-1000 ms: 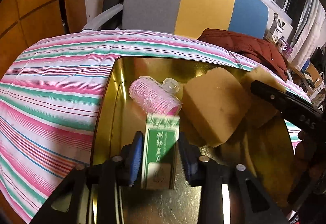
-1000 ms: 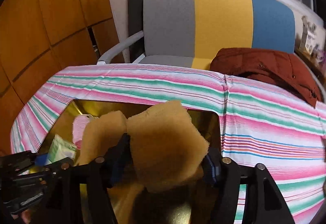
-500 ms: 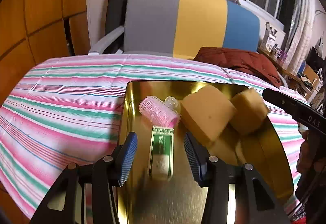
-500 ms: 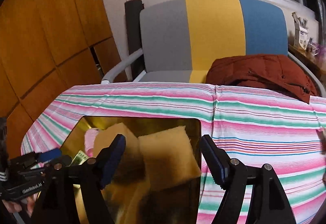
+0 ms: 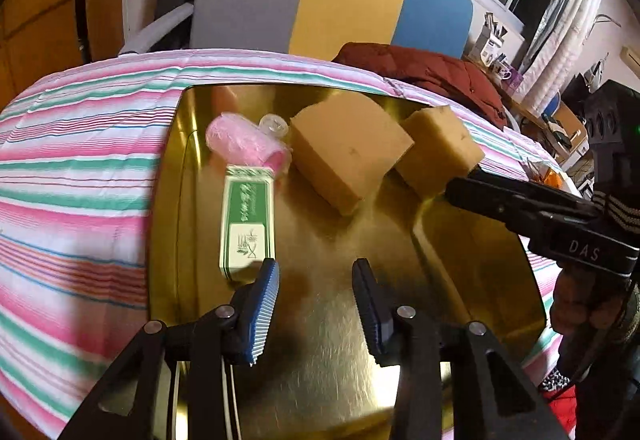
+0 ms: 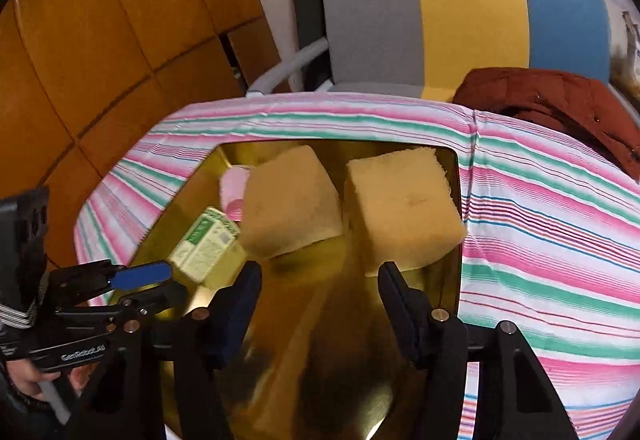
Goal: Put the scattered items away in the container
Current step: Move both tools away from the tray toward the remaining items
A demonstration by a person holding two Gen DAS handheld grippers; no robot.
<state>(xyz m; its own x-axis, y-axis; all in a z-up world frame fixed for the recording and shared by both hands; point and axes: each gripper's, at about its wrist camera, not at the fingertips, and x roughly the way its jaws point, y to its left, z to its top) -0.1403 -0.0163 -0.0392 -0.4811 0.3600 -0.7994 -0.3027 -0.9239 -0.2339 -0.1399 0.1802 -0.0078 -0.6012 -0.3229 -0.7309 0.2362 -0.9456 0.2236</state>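
Lying flat on the floor of the gold metal tray (image 5: 460,240), the green and white box (image 5: 247,217) sits left of centre in the left wrist view, its long side running up the frame toward the pink hair roller (image 5: 246,145) that touches its far end. The left gripper (image 5: 315,280) hangs just below the box with its blue-padded jaws apart and nothing between them, one pad close to the box's near corner. Two tan sponge blocks fill the upper middle: the larger sponge (image 5: 350,149) leans beside the roller, and the smaller sponge (image 5: 438,151) rests toward the tray's right wall. A small clear cap (image 5: 274,125) peeks out behind the roller.

In the right wrist view the right gripper (image 6: 320,292) is also spread wide and empty, centred low in the frame below the gap between the two sponges. Everything loose seems gathered inside the tray, which suits the tidying; the striped tablecloth (image 5: 80,159) around it shows no stray item in either view. A red jacket (image 6: 560,103) lies at the upper right.
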